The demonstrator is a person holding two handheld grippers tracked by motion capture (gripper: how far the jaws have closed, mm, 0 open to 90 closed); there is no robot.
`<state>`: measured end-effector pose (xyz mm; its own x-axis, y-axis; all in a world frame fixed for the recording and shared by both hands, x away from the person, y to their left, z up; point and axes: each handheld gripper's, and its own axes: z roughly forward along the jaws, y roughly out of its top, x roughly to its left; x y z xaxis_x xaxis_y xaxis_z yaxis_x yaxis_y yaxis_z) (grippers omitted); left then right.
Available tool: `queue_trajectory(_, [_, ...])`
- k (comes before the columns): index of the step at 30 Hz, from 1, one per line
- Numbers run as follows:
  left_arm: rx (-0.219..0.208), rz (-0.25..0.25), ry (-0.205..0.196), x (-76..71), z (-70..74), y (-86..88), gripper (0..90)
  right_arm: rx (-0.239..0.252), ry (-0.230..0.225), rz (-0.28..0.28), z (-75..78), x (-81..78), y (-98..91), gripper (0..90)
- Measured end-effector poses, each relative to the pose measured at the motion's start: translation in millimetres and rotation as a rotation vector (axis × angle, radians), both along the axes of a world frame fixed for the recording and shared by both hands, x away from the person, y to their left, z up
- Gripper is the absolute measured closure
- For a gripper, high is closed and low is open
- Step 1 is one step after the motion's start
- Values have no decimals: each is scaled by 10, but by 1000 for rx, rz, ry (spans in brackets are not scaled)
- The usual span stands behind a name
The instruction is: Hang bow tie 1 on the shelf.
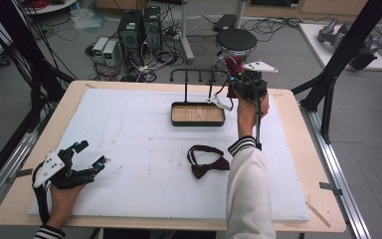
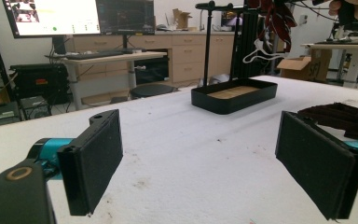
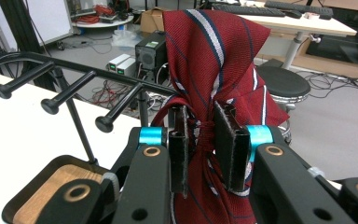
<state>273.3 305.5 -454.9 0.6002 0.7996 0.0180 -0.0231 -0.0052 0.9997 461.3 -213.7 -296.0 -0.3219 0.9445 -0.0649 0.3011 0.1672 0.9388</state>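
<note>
The right gripper (image 3: 200, 149), raised by the rack (image 3: 74, 88), is clamped on the red tie (image 3: 209, 56), seemingly near a peg. The left gripper (image 1: 87, 154) rests wide apart at the counter (image 1: 144, 149) edge.

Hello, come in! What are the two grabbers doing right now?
Right gripper shut on red striped tie beside the rack. Left gripper open, empty, on the table. Nothing in the way.

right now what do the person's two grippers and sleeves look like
Both grippers, the left gripper and the right gripper, are black with bright blue bands near the jaws, flat black pads and brass-ringed screw holes. Each carries a pale grey three-cornered plate, and a black cable trails from the right one. The sleeve is white, with dark-striped cuffs.
</note>
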Motion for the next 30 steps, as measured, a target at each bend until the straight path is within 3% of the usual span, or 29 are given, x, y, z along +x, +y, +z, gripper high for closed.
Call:
queue_trajectory(8, [1,-1,-3,-1,0,-1,152,-15,14,-11,2,67,-37,764])
queue_trajectory(22, [1,1,-5,-4,-1,-8,152,-29,101,-41,-90,104,-206,761])
queue_trajectory(30, [3,0,-7,-4,-1,-10,152,-32,166,-29,-255,106,-308,756])
